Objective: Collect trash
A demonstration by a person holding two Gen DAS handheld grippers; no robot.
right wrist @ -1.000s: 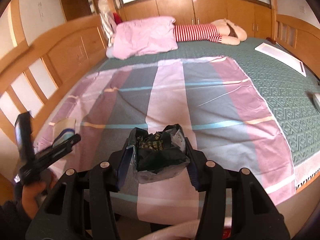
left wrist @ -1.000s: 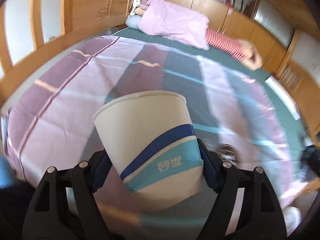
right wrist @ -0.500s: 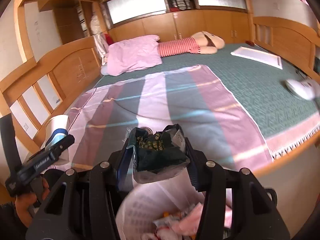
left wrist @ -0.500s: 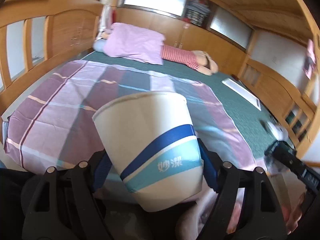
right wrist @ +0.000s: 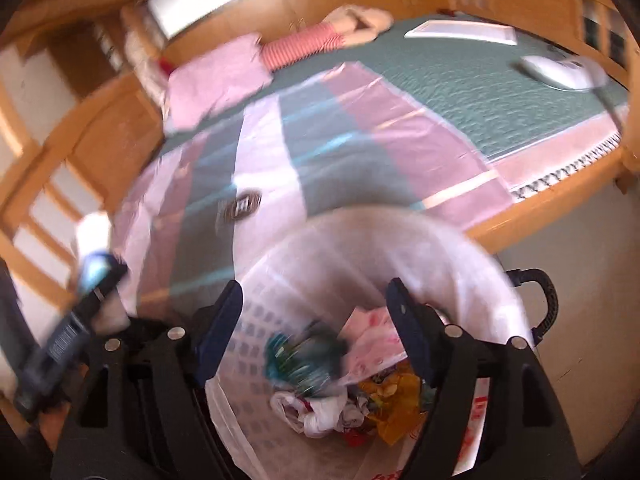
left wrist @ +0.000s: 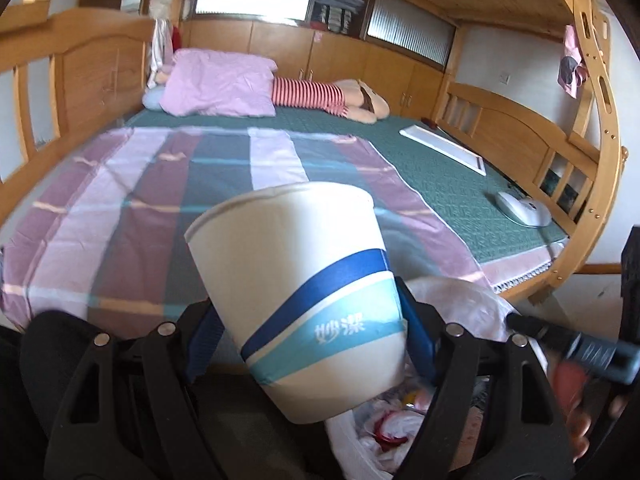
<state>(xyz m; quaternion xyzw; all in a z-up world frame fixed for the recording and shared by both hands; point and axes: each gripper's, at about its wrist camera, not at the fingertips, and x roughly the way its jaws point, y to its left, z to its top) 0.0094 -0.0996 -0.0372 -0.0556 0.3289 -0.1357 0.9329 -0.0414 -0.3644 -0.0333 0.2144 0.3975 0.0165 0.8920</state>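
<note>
My left gripper (left wrist: 308,336) is shut on a white paper cup (left wrist: 304,292) with blue bands, held at the bed's near edge, just left of the trash bin. My right gripper (right wrist: 316,320) is open and empty above the bin lined with a white bag (right wrist: 360,248). A dark crumpled wrapper (right wrist: 304,356), blurred, lies among the trash in the bin. The bag's rim also shows in the left wrist view (left wrist: 460,300). A small dark round item (right wrist: 242,204) lies on the striped sheet. The left gripper with the cup shows at the left of the right wrist view (right wrist: 94,268).
The bed with a pink and grey striped sheet (left wrist: 160,184) stretches ahead, framed by wooden rails (left wrist: 520,128). A pink pillow (left wrist: 220,80), a striped doll (left wrist: 320,96), a white flat board (left wrist: 444,144) and a white device (left wrist: 524,208) lie on it.
My right gripper has opened and the dark wrapper has dropped into the bin. Both grippers have swung from the bed toward the bin; the left still holds the cup.
</note>
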